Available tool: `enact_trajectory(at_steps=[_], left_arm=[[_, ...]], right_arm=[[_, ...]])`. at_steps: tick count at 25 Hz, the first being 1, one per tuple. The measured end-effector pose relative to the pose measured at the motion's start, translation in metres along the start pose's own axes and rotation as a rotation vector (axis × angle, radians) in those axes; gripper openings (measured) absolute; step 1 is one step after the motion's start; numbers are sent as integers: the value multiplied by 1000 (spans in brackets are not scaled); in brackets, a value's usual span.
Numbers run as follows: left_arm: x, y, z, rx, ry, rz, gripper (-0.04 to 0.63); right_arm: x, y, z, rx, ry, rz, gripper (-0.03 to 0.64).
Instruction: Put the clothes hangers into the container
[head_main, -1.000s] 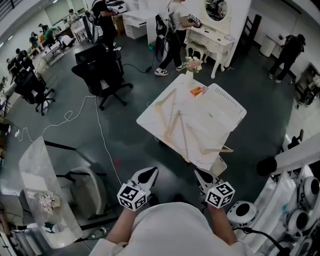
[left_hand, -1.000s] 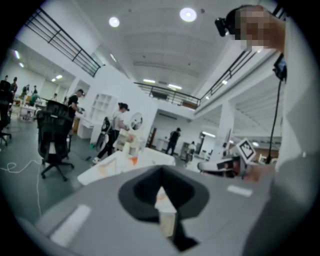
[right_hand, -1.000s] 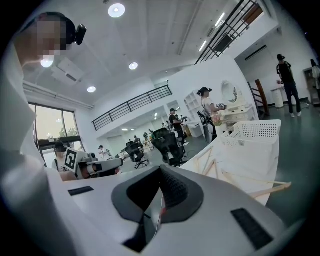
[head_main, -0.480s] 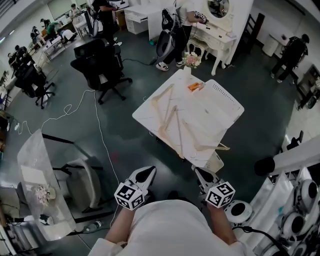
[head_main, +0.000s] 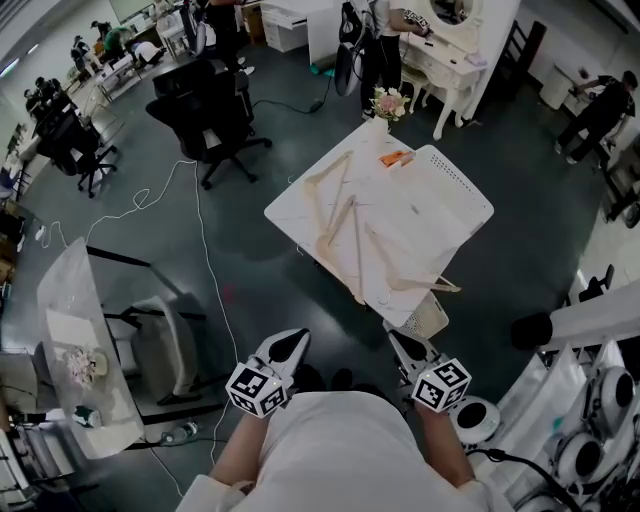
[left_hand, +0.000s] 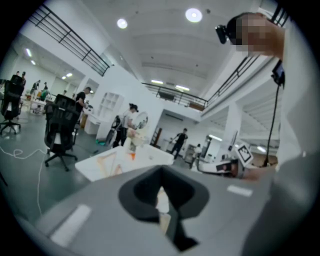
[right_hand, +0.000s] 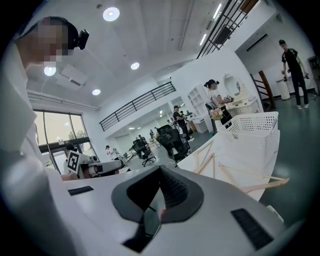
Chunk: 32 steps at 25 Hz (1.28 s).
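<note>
The hangers (head_main: 345, 235), bare wood, lie loosely across each other on the near and left part of a white table (head_main: 290, 215); one sticks out past the table's near right edge. None is in the container (head_main: 462, 190), a white perforated basket on the right half of the same table, just beside the pile. A small orange thing (head_main: 395, 157) lies at the far edge, and flowers (head_main: 388, 103) stand beyond that corner. Both grippers are low and close to the person's body, well apart from the table, pointing roughly toward it. The left gripper (head_main: 292, 344) has its jaws drawn together with nothing between them; the right gripper (head_main: 402, 346) is likewise closed and empty. This looks like the very start of the job: the approach, with no hanger picked up. The next move calls for getting within reach of the table and spreading the jaws of one gripper. The overhanging hanger seems the easiest first grasp, as its bar is clear of the tabletop, with the container right beside it.
</note>
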<state>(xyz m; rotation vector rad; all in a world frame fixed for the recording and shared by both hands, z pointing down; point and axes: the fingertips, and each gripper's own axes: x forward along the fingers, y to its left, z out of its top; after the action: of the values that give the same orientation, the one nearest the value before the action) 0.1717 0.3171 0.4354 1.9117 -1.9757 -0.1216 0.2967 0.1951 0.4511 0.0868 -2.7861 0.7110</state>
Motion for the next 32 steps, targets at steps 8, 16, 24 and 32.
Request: enact_trajectory(at_steps=[8, 16, 24, 32], left_arm=[[10, 7, -4, -14, 10, 8, 2], [26, 43, 7, -5, 28, -11, 0], [42, 82, 21, 0, 45, -51, 2], [58, 134, 28, -9, 79, -71, 2]], right_arm=[[10, -7, -5, -3, 36, 17, 3], [39, -21, 7, 11, 37, -33, 3], [83, -19, 19, -2, 47, -22, 3], [136, -27, 21, -9, 63, -27, 3]])
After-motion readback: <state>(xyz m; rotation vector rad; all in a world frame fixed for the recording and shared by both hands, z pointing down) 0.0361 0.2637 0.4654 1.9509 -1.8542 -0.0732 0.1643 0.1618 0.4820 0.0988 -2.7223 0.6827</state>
